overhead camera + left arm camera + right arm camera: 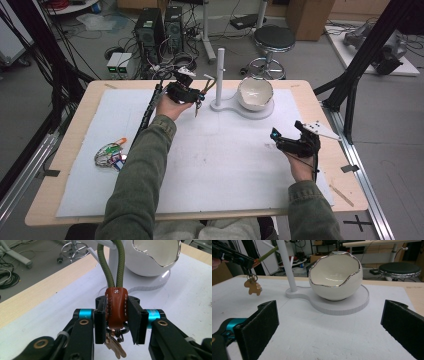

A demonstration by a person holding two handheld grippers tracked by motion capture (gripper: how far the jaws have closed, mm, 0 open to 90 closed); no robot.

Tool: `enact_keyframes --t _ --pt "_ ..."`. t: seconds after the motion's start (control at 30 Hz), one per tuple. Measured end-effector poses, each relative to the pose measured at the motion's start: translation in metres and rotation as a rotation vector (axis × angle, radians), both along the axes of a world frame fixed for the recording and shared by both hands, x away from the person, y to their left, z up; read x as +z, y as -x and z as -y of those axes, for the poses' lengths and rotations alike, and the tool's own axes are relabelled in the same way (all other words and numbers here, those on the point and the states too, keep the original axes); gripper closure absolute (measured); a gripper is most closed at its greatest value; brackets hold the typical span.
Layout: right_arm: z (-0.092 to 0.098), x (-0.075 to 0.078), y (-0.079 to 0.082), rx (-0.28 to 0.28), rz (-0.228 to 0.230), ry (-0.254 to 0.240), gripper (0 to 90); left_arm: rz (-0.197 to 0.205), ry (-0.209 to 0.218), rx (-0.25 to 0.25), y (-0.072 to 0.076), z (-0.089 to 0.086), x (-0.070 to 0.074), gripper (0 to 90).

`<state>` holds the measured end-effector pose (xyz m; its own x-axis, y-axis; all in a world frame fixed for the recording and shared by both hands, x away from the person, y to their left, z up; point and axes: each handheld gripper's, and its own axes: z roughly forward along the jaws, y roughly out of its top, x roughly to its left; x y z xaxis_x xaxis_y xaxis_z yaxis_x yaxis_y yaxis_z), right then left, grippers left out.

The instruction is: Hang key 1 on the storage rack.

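**Operator:** While the left tool (116,312) is clenched on the brown leather tab (116,305) of the keychain, what comes first?

**Instructor:** Check the hold. Both pads bear on the tab's sides. The green cord loop (110,267) rises straight ahead of the jaws, and the keys and the small charm (254,288) hang free beneath them. Do not squeeze harder; the leather already fills the gap.

**Operator:** Where is the target?

**Instructor:** The white stand post (285,265) is directly beyond the loop, with its slanted peg (268,244) above the tool's tips. The pictures do not settle whether the loop is already over the peg. I judge the step to be seating it there: keep the cord taut and the loop's opening facing the peg, then lower until the peg carries the weight.

**Operator:** Any risks?

**Instructor:** The eggshell bowl (335,277) sits just to the right of the post; the swinging charm should stay clear of it.

**Operator:** And the right tool (330,323)?

**Instructor:** Released, jaws wide, low over the table (215,165), well apart from the stand. Leave it there.
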<state>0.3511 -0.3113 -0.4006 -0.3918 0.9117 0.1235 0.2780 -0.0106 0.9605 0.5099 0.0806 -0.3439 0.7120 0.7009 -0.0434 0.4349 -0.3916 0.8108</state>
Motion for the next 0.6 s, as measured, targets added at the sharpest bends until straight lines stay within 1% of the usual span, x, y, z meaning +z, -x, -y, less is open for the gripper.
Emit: enact_keyframes --t 0.13,0.3,0.37,0.43,0.47,0.5,0.53,0.57,0.6 --pt "-0.0001 -0.0002 0.0000 0.002 -0.004 -0.002 0.5 -0.015 -0.002 -0.006 -0.0004 0.0009 -0.0021 67.0" --pt "0.0004 -0.0004 -0.0001 0.000 -0.003 0.002 0.5 -0.032 0.028 -0.011 -0.0005 -0.0007 -0.0009 65.6" --pt "0.0004 -0.0003 0.0003 -0.001 -0.008 -0.002 0.5 -0.042 0.039 -0.013 -0.0007 -0.0026 0.0001 62.6" --pt "0.0006 -0.0003 0.0003 0.000 -0.006 -0.001 0.5 -0.056 0.048 -0.011 -0.0012 -0.0047 0.0009 57.0" --pt "0.0003 -0.0003 0.0005 0.001 -0.009 -0.003 0.5 -0.062 0.060 -0.014 -0.0013 -0.0060 0.0011 54.3" --pt "0.0003 -0.0004 0.0003 0.000 -0.007 0.000 0.5 -0.061 0.063 -0.014 -0.0011 -0.0070 0.0017 51.9" --pt "0.0001 -0.0005 0.0004 0.001 -0.009 0.000 0.5 -0.048 0.054 -0.010 -0.0005 -0.0077 0.0025 48.6" --pt "0.0001 -0.0005 0.0003 0.001 -0.009 0.000 0.5 -0.024 0.049 0.006 0.0017 -0.0078 0.0032 45.9" --pt "0.0000 -0.0005 0.0002 0.002 -0.008 0.000 0.5 0.000 0.052 0.019 0.0037 -0.0083 0.0034 42.4"
